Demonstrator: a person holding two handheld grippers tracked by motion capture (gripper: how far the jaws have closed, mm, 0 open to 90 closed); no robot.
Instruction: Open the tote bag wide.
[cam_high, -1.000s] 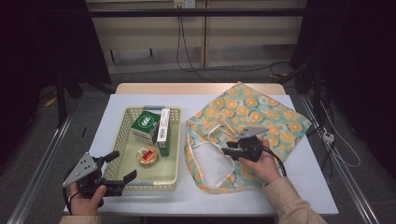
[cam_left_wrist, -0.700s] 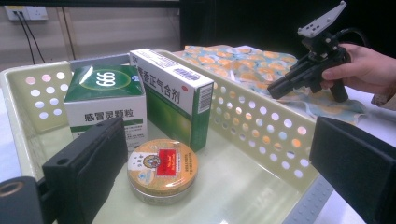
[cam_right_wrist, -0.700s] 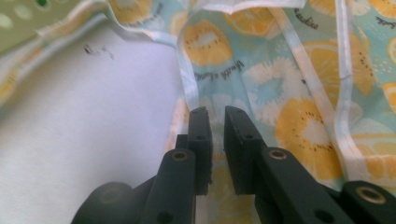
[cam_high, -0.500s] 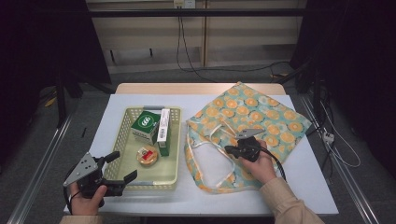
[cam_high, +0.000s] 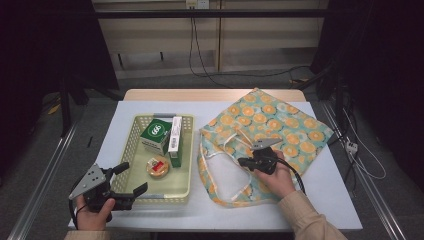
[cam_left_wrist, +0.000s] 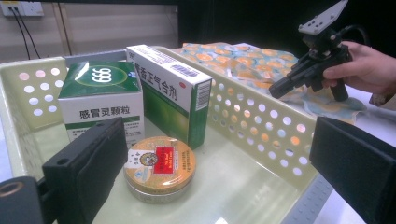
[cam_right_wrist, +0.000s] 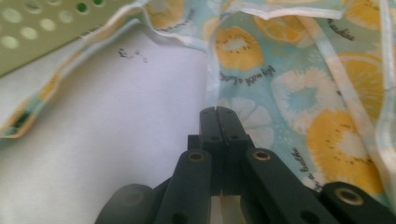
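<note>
Nearest, at the table's front left corner: left gripper (cam_high: 131, 180) held in a hand (cam_high: 92, 216), jaws spread wide, hovering at the front rim of the yellow-green basket (cam_high: 131, 196) with nothing between them. Seen along those jaws: a round gold tin (cam_left_wrist: 160, 168) lying flat on the basket floor, just in front of two upright boxes, a green-topped one (cam_left_wrist: 102, 98) and a taller green-and-white one (cam_left_wrist: 173, 91), side by side and close together.

Right of the basket, on the white table cover (cam_high: 320, 200): right gripper (cam_high: 241, 161), jaws pressed together on the rim of the cloth bag (cam_high: 280, 125) at its open mouth (a sliver of fabric caught between the tips, judging by the right gripper view), jaws having just been closing. White lining exposed beside the tips (cam_right_wrist: 218, 111).

Farther back: orange-slice print of the bag spreading toward the table's far right corner, lying flat and partly over the far edge. Beyond, cables (cam_high: 200, 55) on the floor.
</note>
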